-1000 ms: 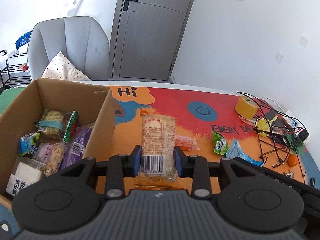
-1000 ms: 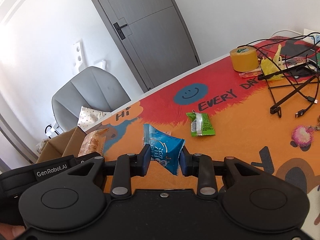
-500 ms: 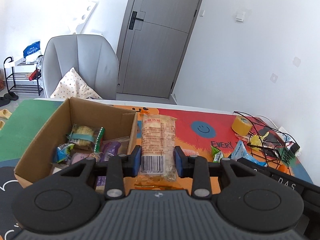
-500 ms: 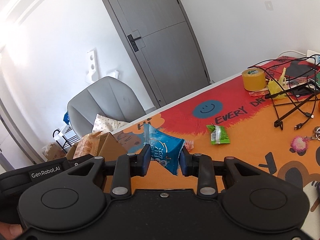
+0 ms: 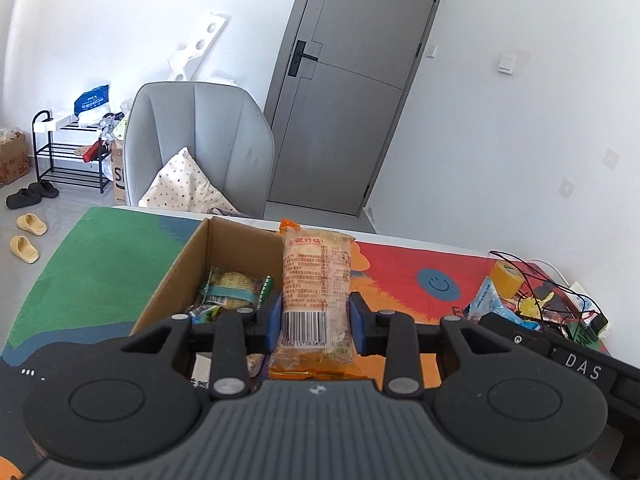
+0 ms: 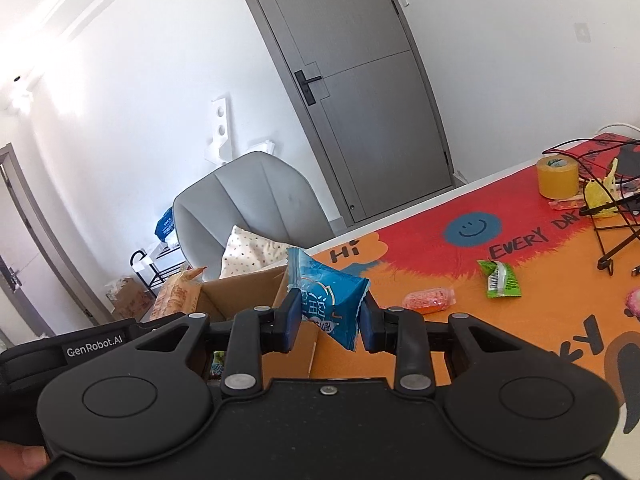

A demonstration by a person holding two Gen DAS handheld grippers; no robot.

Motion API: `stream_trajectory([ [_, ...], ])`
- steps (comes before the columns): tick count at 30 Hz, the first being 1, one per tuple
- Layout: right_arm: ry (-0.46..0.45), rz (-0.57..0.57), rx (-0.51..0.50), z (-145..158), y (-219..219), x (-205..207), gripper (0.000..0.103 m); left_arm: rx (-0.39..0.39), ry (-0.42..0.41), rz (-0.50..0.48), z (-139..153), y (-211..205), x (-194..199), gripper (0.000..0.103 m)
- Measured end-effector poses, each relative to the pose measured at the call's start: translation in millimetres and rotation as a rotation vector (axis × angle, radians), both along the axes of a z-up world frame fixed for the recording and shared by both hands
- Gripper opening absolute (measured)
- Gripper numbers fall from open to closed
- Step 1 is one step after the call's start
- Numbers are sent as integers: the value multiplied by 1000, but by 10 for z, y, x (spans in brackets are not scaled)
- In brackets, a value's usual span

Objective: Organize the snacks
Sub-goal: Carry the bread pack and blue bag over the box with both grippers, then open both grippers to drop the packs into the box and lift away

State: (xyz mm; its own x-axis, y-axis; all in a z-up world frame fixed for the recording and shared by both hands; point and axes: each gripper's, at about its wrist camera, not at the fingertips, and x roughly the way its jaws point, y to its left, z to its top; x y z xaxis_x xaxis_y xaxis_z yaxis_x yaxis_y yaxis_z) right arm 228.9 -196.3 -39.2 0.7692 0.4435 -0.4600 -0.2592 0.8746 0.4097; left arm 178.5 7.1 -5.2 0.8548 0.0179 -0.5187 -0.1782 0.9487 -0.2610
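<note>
Carrying two snacks toward the box (image 5: 176, 276): our left gripper (image 5: 316, 316) clamped a biscuit pack (image 5: 316, 280), our right gripper (image 6: 330, 316) a blue packet (image 6: 328, 296), each lifted clear for dropping in.

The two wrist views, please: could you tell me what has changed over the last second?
Both grippers have risen and swung towards the cardboard box: the left gripper now carries its orange packet over the box, and the right gripper brings its blue packet to the box's edge. Both grips are unchanged. The green packet and pink packet stay on the mat.
</note>
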Motion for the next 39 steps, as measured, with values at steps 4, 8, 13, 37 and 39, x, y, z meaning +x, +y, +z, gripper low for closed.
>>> stream_trajectory([
  [4,-4,29,0,15,133,22,31,-5,7,26,-20,139,-6,33],
  [8,0,50,1,5,254,69,31,-9,16,41,-40,255,1,33],
  [13,8,72,-4,-15,396,131,31,-21,30,50,-86,369,70,33],
  [37,72,239,-38,-92,1009,194,32,-64,62,139,-179,894,72,50],
  [39,84,255,-36,-104,1034,189,32,-69,61,142,-180,911,52,51],
])
